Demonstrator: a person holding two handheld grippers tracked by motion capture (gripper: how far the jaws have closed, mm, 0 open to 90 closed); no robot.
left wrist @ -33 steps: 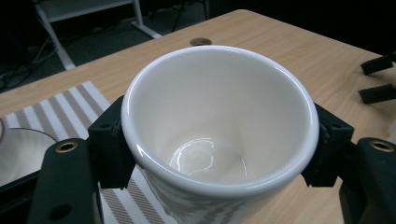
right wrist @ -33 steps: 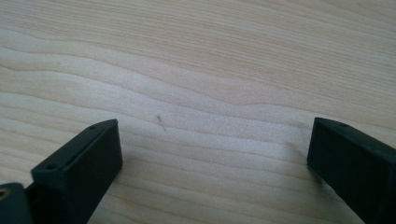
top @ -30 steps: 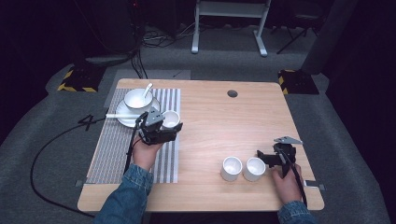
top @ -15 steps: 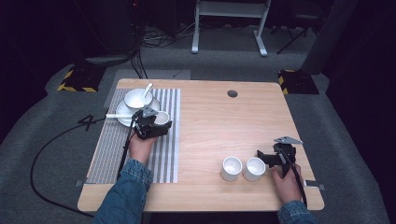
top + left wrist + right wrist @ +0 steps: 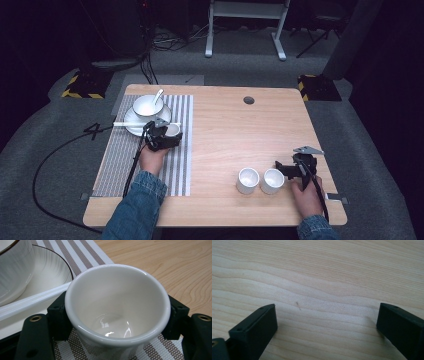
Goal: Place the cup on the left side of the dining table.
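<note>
We've got the left gripper (image 5: 167,137) at left-centre of the high view, jaws clamped either side of a small white cup (image 5: 117,307), upright over the striped placemat (image 5: 120,160) and just right of the saucer (image 5: 131,127) with the bowl (image 5: 145,106); probably touching the mat, hard to tell. Lower right, the right gripper (image 5: 281,170) sits wide open, nothing between its jaws, just right of the two cups (image 5: 260,180) on the table (image 5: 225,125). So those lie well right and below the held cup, nearer our right hand.
</note>
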